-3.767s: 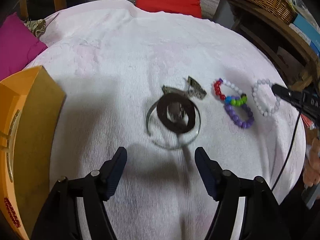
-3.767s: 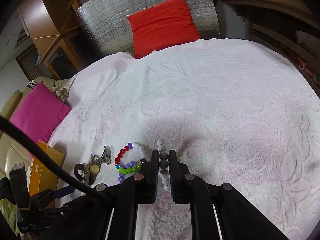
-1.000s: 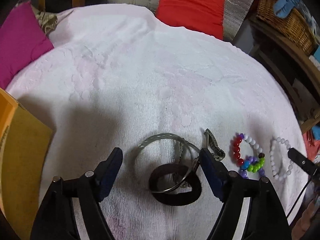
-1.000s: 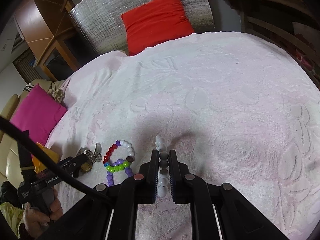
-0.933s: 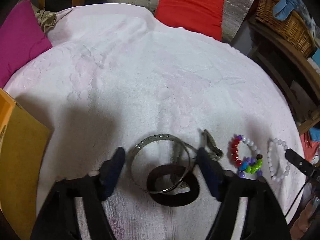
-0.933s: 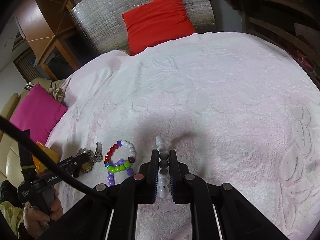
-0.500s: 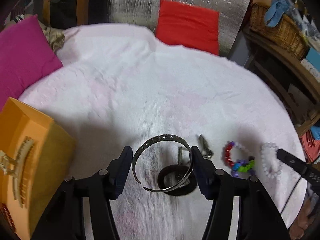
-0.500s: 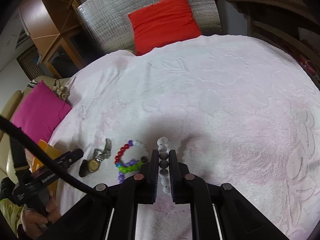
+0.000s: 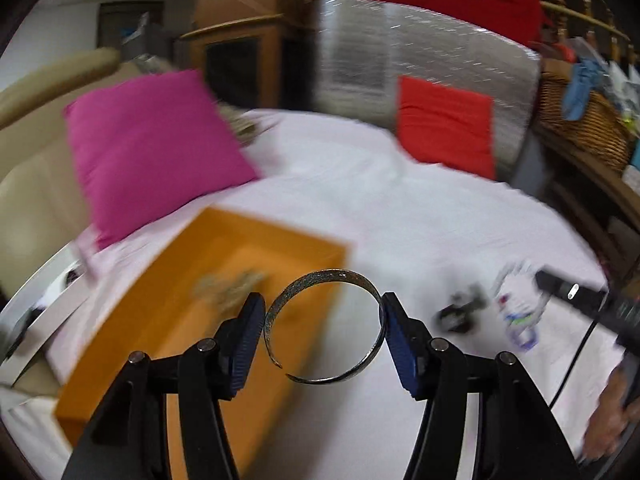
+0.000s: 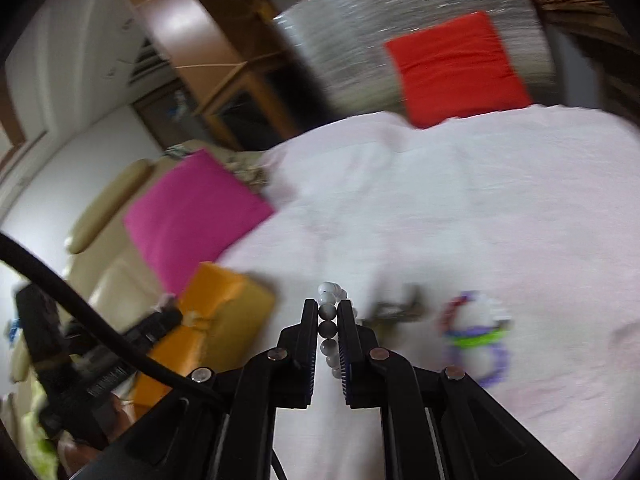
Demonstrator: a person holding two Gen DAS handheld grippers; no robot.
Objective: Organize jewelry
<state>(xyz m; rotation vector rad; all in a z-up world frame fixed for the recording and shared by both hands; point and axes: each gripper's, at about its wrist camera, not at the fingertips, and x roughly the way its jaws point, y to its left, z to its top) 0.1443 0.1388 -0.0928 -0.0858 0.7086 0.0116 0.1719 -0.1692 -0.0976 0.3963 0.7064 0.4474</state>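
My left gripper (image 9: 323, 312) is shut on a silver open bangle (image 9: 328, 276) and holds it in the air beside the orange jewelry box (image 9: 168, 320). My right gripper (image 10: 328, 316) is shut on a white and grey bead bracelet (image 10: 329, 312), lifted off the cloth. A coloured bead bracelet (image 10: 476, 336) and a watch (image 10: 396, 310) lie on the pink cloth (image 10: 460, 208). In the left wrist view they are blurred at the right: the watch (image 9: 460, 314) and the bead bracelet (image 9: 518, 312). The orange box also shows in the right wrist view (image 10: 216, 320).
A magenta cushion (image 9: 152, 148) lies behind the box, a red cushion (image 9: 446, 124) at the far side against a silver sheet (image 9: 420, 48). A wicker basket (image 9: 584, 120) stands on a shelf at the right. A beige sofa (image 9: 32, 184) lies left.
My left gripper lifted the bangle off the cloth and swung left to the orange box. My right gripper lifted the white bracelet and swung left as well. Both views are motion-blurred.
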